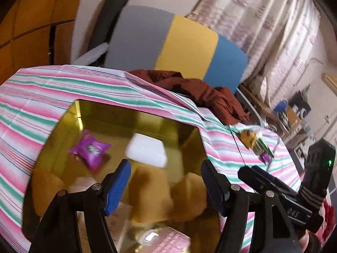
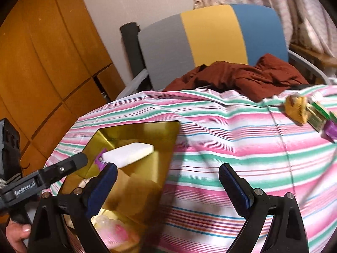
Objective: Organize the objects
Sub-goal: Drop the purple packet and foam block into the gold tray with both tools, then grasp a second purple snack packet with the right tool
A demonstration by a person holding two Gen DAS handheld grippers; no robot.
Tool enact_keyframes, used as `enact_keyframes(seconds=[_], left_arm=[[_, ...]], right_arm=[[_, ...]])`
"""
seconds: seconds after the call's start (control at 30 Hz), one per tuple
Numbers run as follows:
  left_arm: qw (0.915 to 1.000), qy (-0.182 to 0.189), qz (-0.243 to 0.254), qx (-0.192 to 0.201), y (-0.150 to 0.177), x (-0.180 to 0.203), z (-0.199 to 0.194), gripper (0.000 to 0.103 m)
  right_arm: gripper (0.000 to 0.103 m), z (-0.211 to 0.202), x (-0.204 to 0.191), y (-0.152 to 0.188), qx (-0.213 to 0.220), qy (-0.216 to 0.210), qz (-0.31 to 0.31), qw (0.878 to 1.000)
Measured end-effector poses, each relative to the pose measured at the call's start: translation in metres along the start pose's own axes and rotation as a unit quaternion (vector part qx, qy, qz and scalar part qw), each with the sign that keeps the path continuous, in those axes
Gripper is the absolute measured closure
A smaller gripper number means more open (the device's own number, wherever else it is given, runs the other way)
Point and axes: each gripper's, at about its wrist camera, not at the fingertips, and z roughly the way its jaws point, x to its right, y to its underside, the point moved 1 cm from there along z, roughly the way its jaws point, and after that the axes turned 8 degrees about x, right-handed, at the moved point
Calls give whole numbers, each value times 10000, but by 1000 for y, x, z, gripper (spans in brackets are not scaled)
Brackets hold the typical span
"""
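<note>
An open gold tin (image 1: 118, 113) sits on the striped tablecloth (image 1: 38, 97). Inside it lie a purple packet (image 1: 90, 149) and a white block (image 1: 147, 149). My left gripper (image 1: 166, 181) hovers open over the tin's near part with nothing between its blue pads. My right gripper (image 2: 168, 179) is also open and holds nothing, above the cloth (image 2: 231, 126) just right of the tin (image 2: 166, 130). The white block (image 2: 128, 152) shows there too. A yellow packet (image 2: 297, 109), a green one (image 2: 318, 113) and a purple one (image 2: 330, 130) lie at the far right.
A rust-brown garment (image 2: 242, 73) is heaped at the table's far edge before a grey, yellow and blue chair back (image 2: 210, 35). Wooden cabinets (image 2: 42, 63) stand left, curtains (image 1: 263, 31) right. A pink wrapper (image 1: 168, 240) lies at the tin's near end. A hand (image 2: 16, 234) holds the left gripper's handle.
</note>
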Motion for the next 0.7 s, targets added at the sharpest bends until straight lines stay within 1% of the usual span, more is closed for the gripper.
enact_keyframes(seconds=[0.17,0.3,0.47,0.6,0.67,0.7], left_arm=[[9988,280,353,-176,13,35,7,33],[9958,507,671,-350,25,65,15,33],[9907,731,926,-678,43,100,30,33],[9849,892,1171,-909,57,127,41,33],[9811,987,1312,-1025,63,140,46,33],[9796,1017,1368,-1066,66,145,48,33]], right_arm=[[5,-12,30,4,51,204,195,9996],[6,-18,57,11,70,391,386,9985],[5,-29,97,20,119,657,730,9951],[5,-39,129,25,190,870,944,9915],[10,-44,147,25,268,1029,910,9902],[15,-45,156,23,310,1106,847,9898]])
